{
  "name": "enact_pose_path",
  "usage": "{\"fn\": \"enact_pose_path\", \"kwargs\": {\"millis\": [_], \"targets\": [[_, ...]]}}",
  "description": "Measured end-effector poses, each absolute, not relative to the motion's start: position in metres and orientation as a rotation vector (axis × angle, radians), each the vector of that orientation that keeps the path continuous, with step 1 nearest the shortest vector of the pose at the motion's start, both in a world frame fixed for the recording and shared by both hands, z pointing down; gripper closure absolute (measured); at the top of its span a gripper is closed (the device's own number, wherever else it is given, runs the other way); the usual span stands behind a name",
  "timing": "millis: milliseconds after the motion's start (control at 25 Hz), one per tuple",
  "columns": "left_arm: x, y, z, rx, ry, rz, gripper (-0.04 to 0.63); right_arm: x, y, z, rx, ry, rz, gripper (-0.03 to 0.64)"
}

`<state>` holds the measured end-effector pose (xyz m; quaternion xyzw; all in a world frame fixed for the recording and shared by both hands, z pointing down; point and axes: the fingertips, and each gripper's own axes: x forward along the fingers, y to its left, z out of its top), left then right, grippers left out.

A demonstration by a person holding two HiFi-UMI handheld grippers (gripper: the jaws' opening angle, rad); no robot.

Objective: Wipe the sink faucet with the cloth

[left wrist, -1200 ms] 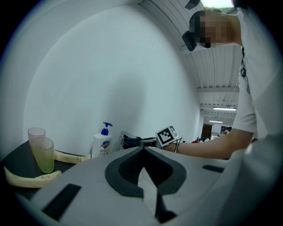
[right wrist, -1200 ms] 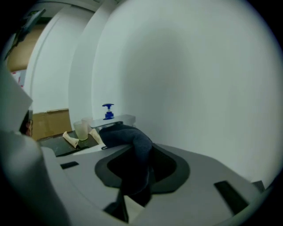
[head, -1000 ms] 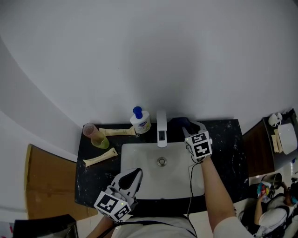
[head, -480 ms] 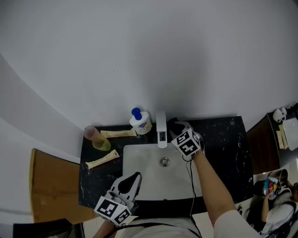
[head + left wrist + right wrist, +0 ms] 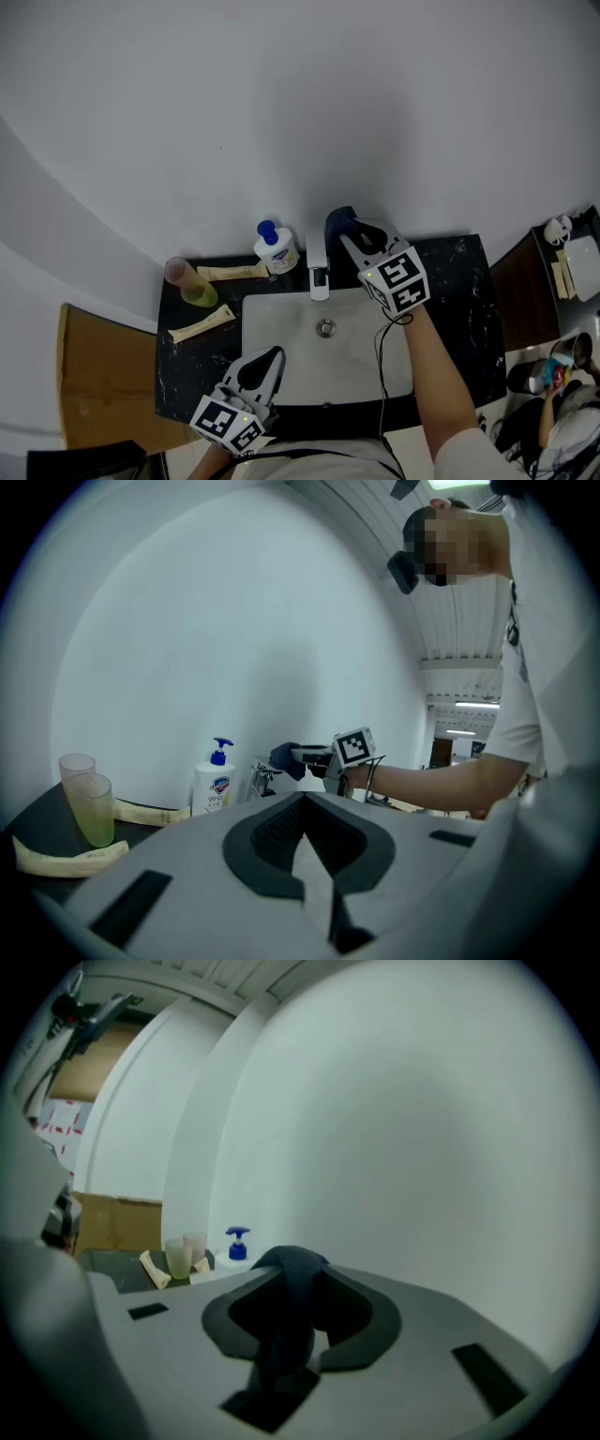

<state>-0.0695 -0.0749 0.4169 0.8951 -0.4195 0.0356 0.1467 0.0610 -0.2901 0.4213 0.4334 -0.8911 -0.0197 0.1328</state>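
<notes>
The chrome faucet (image 5: pixel 319 265) stands at the back of the white sink (image 5: pixel 281 323). My right gripper (image 5: pixel 346 231) is shut on a dark blue cloth (image 5: pixel 337 221) and holds it raised just right of the faucet's top, close to the wall. In the right gripper view the cloth (image 5: pixel 285 1321) fills the gap between the jaws and bulges over their tips. My left gripper (image 5: pixel 263 362) rests at the sink's front edge, shut and empty. From the left gripper view I see the faucet (image 5: pixel 260 779) with the cloth (image 5: pixel 283 758) beside it.
On the black counter (image 5: pixel 450 281) left of the faucet stand a white soap bottle (image 5: pixel 274 251) with a blue pump, stacked cups (image 5: pixel 192 284) and two cream tubes (image 5: pixel 202 323). A brown board (image 5: pixel 94 375) lies at the far left. A white wall rises behind.
My right gripper has lifted the cloth from the counter at the faucet's right and brought it up beside the faucet's top. The left gripper has stayed put.
</notes>
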Motion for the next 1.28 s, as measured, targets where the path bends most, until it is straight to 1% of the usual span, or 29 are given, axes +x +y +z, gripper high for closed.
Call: {"fn": "enact_pose_path", "kwargs": {"millis": [240, 440, 560, 640, 760, 880, 960, 1080, 1280], "targets": [[-0.072, -0.070, 0.417, 2.572, -1.223, 0.114, 0.594, 0.082, -0.293, 0.517, 1.197, -2.230, -0.048, 0.509], [-0.076, -0.069, 0.415, 2.558, -1.250, 0.110, 0.594, 0.057, -0.291, 0.565, 1.030, -2.105, -0.101, 0.509], [-0.077, -0.067, 0.415, 2.551, -1.257, 0.107, 0.594, 0.040, -0.294, 0.561, 1.024, -2.167, -0.064, 0.509], [-0.078, -0.066, 0.415, 2.549, -1.260, 0.101, 0.594, 0.041, -0.296, 0.541, 1.082, -2.251, -0.017, 0.509], [-0.080, -0.066, 0.415, 2.549, -1.266, 0.095, 0.594, 0.048, -0.300, 0.483, 1.198, -2.446, 0.018, 0.509], [-0.080, -0.066, 0.414, 2.551, -1.267, 0.092, 0.594, 0.048, -0.296, 0.421, 1.244, -2.613, -0.024, 0.509], [-0.079, -0.066, 0.413, 2.553, -1.265, 0.088, 0.594, 0.050, -0.294, 0.403, 1.263, -2.629, -0.067, 0.509], [-0.079, -0.067, 0.412, 2.552, -1.265, 0.082, 0.594, 0.064, -0.298, 0.418, 1.296, -2.515, -0.111, 0.509], [-0.083, -0.065, 0.414, 2.541, -1.264, 0.089, 0.594, 0.079, -0.300, 0.502, 1.222, -2.233, -0.092, 0.509]]}}
